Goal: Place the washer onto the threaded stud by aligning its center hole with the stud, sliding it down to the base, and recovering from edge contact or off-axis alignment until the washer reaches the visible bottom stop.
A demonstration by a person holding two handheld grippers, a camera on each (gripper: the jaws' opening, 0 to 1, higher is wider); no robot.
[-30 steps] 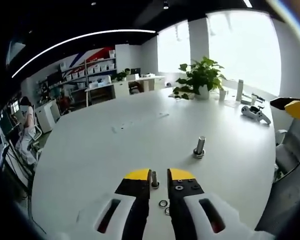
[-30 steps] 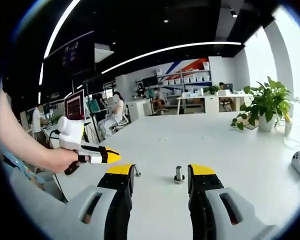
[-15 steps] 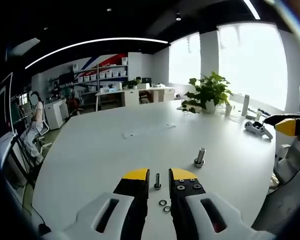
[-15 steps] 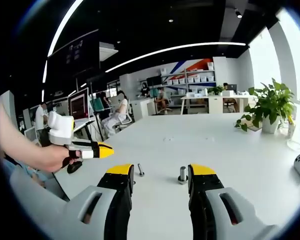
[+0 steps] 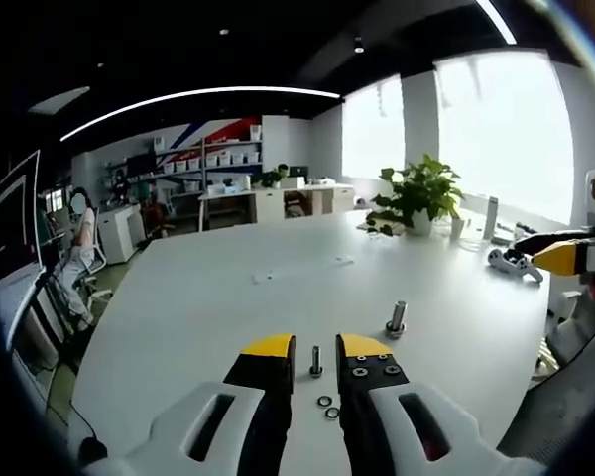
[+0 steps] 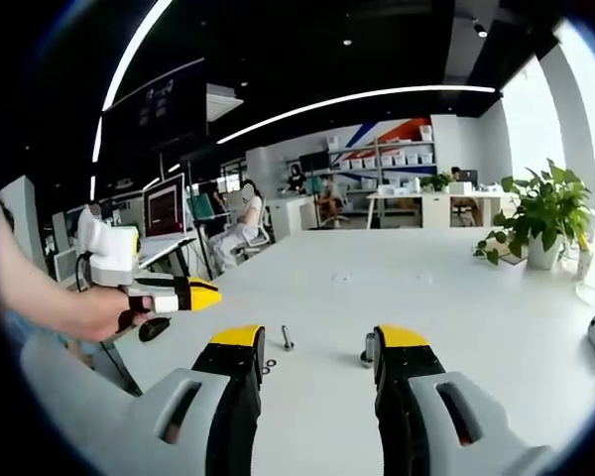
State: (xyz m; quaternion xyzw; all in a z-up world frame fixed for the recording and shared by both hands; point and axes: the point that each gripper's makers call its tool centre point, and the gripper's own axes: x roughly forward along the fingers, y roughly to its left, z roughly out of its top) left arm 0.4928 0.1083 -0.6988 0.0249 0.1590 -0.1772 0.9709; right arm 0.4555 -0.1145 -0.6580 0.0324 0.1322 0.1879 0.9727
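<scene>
A tall threaded stud (image 5: 397,319) stands upright on the white table (image 5: 208,297), ahead and to the right of my left gripper (image 5: 317,347). A shorter stud (image 5: 316,360) stands just beyond the left gripper's narrow gap. Two small washers (image 5: 327,407) lie on the table between its jaws, which are slightly open and hold nothing. In the right gripper view, my right gripper (image 6: 320,339) is wide open and empty. The tall stud (image 6: 368,347) is partly behind its right jaw, the short stud (image 6: 287,338) and washers (image 6: 268,367) near its left jaw.
A hand holds the left gripper (image 6: 178,294) at the left of the right gripper view. The right gripper (image 5: 565,256) pokes in from the right edge. A potted plant (image 5: 416,193) and a white tool (image 5: 511,260) sit at the table's far side. Desks and people are beyond.
Both cameras have shifted a little, so the studs sit lower and nearer the right gripper's jaws. Studs and washers have not moved on the table. Both grippers' openings are unchanged.
</scene>
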